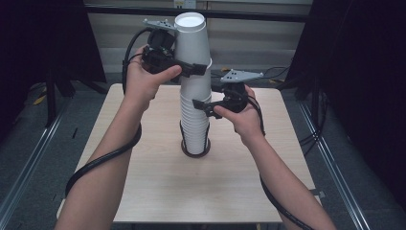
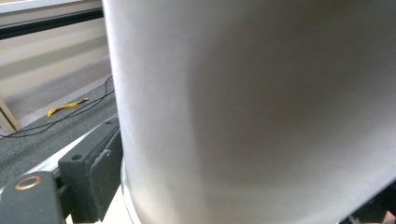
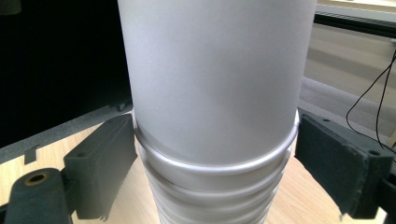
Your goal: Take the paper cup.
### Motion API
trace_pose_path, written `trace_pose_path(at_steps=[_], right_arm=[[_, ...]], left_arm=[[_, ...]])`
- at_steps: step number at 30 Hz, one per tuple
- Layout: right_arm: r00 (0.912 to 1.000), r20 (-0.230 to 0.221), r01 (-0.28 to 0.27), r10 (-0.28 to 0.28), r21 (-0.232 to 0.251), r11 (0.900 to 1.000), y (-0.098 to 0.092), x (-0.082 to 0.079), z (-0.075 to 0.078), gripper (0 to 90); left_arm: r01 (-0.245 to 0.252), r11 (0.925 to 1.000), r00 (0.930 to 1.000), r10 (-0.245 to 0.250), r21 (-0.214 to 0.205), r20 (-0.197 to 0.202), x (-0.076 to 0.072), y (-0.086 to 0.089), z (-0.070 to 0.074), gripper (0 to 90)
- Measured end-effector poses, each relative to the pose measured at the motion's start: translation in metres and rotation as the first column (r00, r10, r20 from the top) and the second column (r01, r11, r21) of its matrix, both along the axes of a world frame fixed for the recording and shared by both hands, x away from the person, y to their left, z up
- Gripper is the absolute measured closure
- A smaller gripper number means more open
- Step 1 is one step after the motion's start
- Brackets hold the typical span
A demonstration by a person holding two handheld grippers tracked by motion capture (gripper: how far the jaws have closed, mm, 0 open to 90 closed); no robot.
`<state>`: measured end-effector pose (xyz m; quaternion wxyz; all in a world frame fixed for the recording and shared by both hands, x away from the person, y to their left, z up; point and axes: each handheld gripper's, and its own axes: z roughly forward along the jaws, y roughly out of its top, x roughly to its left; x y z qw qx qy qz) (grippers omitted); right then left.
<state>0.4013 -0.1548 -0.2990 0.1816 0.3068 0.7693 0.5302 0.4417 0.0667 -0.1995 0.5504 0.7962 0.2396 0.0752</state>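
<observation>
A tall stack of upturned white paper cups point(image 1: 195, 120) stands in a black holder point(image 1: 195, 152) at the middle of the table. The top cup point(image 1: 191, 40) is raised well above the rest, and my left gripper point(image 1: 198, 65) is shut on it near its rim. In the left gripper view this cup point(image 2: 257, 102) looms close, with one pad point(image 2: 100, 172) against its wall. Lower down, my right gripper point(image 1: 199, 101) straddles the stack. In the right gripper view its pads point(image 3: 100, 158) sit against the rim of the uppermost stacked cup point(image 3: 215, 84) on both sides.
The light wooden table point(image 1: 158, 191) carries the holder. Thick black cables trail from both grippers along the forearms. Dark curtains hang at left and right, and metal floor rails run beside the table.
</observation>
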Motion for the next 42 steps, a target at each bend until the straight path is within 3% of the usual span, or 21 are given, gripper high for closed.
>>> trace_pose_path(at_steps=[26,42], right_arm=[[1.0000,0.008,-0.001,0.001,-0.031,0.9995,-0.001,-0.002,0.000,12.6],[1.0000,0.009,0.000,0.000,-0.043,0.9991,-0.001,-0.003,-0.001,12.8]], left_arm=[[-0.032,0.9994,0.9994,0.033,-0.015,0.010,-0.003,0.014,0.011,10.4],[-0.050,0.9987,0.9987,0.050,-0.011,0.012,-0.011,0.048,0.009,10.7]])
